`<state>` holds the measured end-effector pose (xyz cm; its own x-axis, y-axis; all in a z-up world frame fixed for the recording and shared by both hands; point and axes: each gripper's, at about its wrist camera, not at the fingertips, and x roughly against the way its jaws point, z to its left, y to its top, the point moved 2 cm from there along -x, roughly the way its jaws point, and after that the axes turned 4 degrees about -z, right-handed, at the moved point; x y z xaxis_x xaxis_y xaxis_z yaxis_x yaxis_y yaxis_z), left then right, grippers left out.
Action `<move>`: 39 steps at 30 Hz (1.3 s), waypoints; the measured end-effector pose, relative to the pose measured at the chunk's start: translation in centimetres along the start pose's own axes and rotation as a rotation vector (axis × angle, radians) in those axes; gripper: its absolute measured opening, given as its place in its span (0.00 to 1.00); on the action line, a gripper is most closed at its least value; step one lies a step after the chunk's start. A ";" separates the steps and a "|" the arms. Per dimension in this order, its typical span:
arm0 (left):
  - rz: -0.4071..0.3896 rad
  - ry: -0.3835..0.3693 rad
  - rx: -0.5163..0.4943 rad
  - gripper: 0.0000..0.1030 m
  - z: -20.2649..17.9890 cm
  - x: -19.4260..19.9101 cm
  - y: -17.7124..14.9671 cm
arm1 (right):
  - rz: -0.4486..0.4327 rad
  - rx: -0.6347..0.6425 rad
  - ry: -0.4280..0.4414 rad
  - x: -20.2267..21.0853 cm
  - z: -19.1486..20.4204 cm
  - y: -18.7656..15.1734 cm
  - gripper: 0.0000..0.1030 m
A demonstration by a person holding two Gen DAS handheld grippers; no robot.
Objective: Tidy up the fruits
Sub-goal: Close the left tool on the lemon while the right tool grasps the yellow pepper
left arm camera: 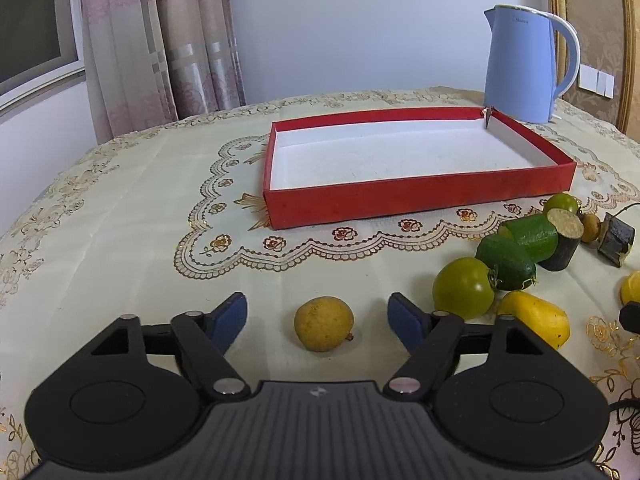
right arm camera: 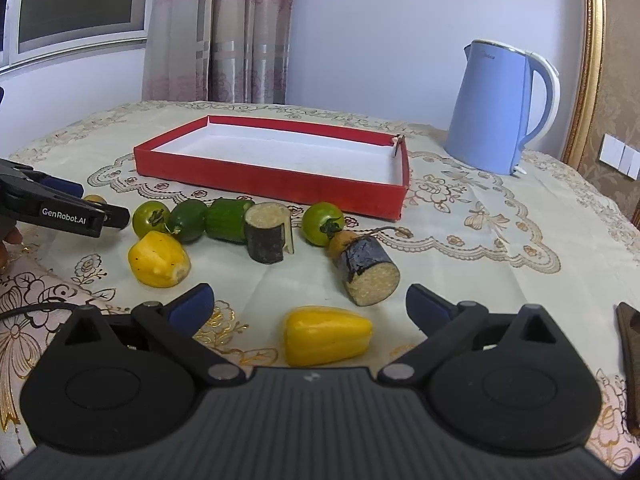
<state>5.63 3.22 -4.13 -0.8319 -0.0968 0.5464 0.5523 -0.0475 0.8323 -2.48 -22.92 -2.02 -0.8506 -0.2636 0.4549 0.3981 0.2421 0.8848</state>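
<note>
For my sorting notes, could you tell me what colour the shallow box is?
The box is red outside, white inside; clearest from the left wrist.

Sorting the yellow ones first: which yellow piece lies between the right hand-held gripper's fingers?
The long yellow pepper-like piece; the other yellow piece lies left, outside them.

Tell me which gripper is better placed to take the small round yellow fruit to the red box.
Left, probably. The left gripper is open with the small round yellow fruit lying between its fingers, and the red box is straight ahead. The right gripper brackets a yellow pepper piece.
</note>
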 end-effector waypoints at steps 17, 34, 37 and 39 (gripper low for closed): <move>0.008 -0.049 0.045 0.29 0.1 0.0 0.0 | -0.001 -0.030 -0.014 0.0 -0.7 -0.1 0.92; -0.029 -0.080 0.102 0.28 0.9 1.2 0.6 | 0.016 -0.024 -0.033 -0.2 -0.8 -0.3 0.94; -0.041 -0.082 0.102 0.28 0.9 1.7 0.8 | 0.030 -0.034 -0.027 -0.5 -0.9 -0.5 0.91; -0.050 -0.084 0.100 0.28 0.9 2.0 0.9 | 0.044 -0.040 -0.015 -0.7 -0.9 -0.6 0.88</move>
<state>4.39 3.84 -2.22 -0.8623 -0.0126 0.5062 0.5051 0.0498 0.8616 -1.83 -23.71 -2.75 -0.8368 -0.2394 0.4923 0.4486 0.2156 0.8673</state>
